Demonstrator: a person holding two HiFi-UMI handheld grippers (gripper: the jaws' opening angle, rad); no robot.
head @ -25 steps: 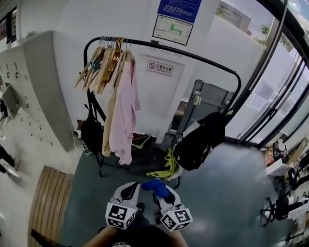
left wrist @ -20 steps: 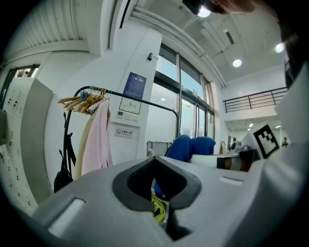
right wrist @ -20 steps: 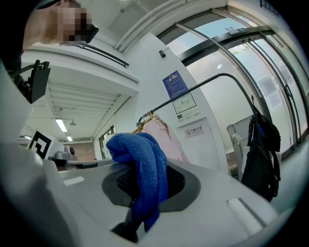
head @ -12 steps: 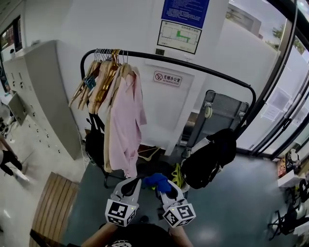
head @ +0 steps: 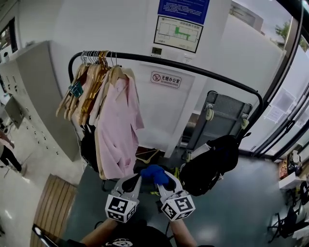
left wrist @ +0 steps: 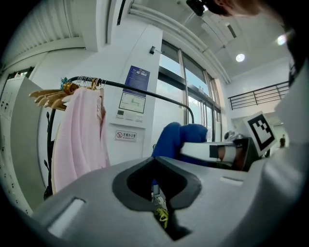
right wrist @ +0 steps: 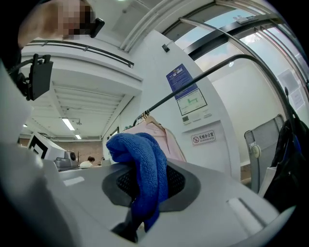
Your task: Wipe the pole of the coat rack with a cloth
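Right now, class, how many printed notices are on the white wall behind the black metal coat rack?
3: a blue poster at the top, a white chart with green marks below it, and a red prohibition sign below the pole. Clothes may hide more.

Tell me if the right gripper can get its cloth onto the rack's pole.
Probably yes: the right gripper holds the blue cloth, and the pole past the pink shirt is bare and unobstructed.

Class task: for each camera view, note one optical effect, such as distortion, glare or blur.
Head view: the fisheye lens bows the coat rack pole into an arc. Left gripper view: black vignette in the corners, and a ceiling lamp flares. Right gripper view: the blue cloth is sharp.
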